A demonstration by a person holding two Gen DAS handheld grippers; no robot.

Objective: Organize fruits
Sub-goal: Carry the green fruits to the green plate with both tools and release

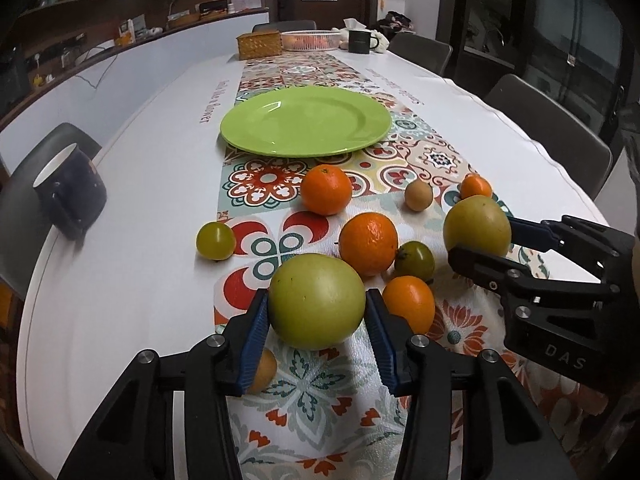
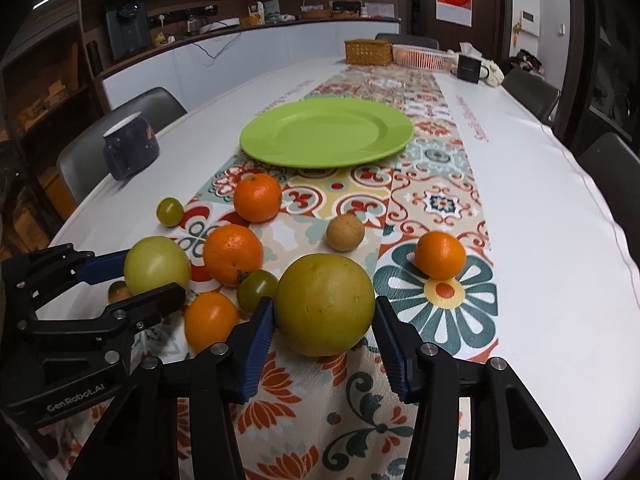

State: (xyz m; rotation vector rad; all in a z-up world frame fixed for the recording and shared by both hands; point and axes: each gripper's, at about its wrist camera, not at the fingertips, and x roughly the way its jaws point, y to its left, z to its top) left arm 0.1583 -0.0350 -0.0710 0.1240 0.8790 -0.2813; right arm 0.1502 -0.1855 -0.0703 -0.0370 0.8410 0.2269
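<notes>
An empty green plate [image 1: 306, 122] [image 2: 326, 132] sits on the patterned runner beyond the fruit. My left gripper [image 1: 316, 304] [image 2: 154, 276] is closed around a large green apple [image 1: 316, 300] [image 2: 156, 264], pads touching both sides. My right gripper [image 2: 324, 312] [image 1: 480, 236] is closed around a yellow-green apple [image 2: 325, 304] [image 1: 476, 226] resting on the runner. Oranges [image 1: 326, 189] [image 1: 368, 243] [image 1: 410, 302] [image 1: 475, 186], small green tomatoes [image 1: 215, 240] [image 1: 415, 261] and a brown round fruit [image 1: 418, 196] lie scattered between the apples and the plate.
A dark blue mug [image 1: 70, 190] [image 2: 130, 146] stands near the table's left edge. A wicker box [image 1: 260, 45], a white basket [image 1: 310, 40] and a dark mug [image 1: 360, 41] stand at the far end. Chairs line the right side [image 1: 548, 120]. A small brown fruit [image 1: 264, 370] lies by my left finger.
</notes>
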